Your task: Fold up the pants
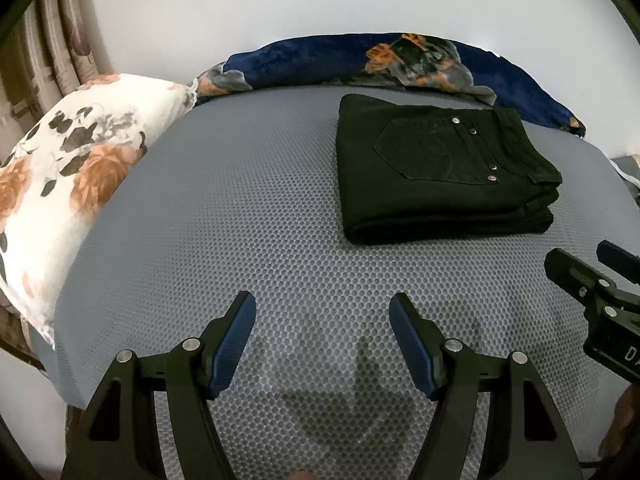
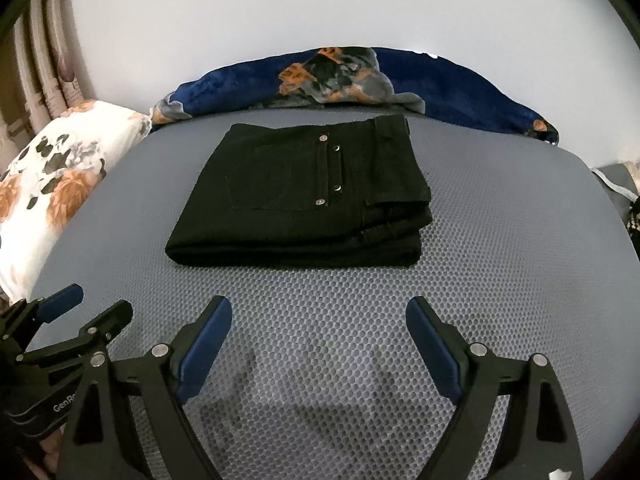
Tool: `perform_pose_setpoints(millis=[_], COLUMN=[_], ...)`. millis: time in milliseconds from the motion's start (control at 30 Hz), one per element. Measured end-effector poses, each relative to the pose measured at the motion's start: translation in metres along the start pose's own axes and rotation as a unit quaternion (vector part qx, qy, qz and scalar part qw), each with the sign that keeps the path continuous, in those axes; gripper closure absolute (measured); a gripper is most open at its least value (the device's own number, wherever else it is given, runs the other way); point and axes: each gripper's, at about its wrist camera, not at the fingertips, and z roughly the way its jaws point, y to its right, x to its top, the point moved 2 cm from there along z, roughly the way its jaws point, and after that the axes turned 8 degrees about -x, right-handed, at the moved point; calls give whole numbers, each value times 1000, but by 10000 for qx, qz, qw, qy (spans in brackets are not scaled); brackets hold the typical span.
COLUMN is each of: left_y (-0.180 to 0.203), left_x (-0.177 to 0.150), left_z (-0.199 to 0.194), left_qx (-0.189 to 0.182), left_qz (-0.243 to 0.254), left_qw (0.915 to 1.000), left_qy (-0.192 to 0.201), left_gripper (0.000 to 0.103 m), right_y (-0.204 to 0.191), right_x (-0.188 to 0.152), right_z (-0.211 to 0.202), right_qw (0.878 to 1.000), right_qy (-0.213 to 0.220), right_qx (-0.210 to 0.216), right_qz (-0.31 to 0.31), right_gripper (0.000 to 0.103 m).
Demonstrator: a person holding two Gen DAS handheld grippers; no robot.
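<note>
The black pants [image 1: 432, 176] lie folded into a compact rectangle on the grey dotted mat [image 1: 240, 208], back pocket and rivets facing up. In the right wrist view the pants [image 2: 296, 200] sit straight ahead on the mat [image 2: 500, 248]. My left gripper [image 1: 322, 300] hovers over bare mat, nearer than the pants and to their left, open with nothing between its blue pads. My right gripper [image 2: 319, 304] stands wide open a short way in front of the pants' folded edge, also empty. Each gripper shows in the other's view: the right gripper [image 1: 578, 254] and the left gripper [image 2: 100, 298].
A white floral pillow [image 1: 68, 168] lies along the mat's left edge. A dark blue floral blanket [image 1: 340, 60] is bunched along the far edge against a pale wall. Curtains [image 1: 52, 40] hang at the far left. Bare mat lies between the grippers and the pants.
</note>
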Motion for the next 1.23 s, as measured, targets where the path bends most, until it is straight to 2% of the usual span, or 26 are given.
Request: perform_pose_setpoints(millis=[1233], left_y=[3], left_x=[-1], left_z=[5], left_qx=[-34], left_qz=[12], left_qw=[10000], left_qy=[-68], left_gripper=[33], right_y=[6], right_x=[-8], right_z=[10], right_qw=[9996], right_qy=[-223], right_qx=[35], right_qz=[168], right_gripper=[16])
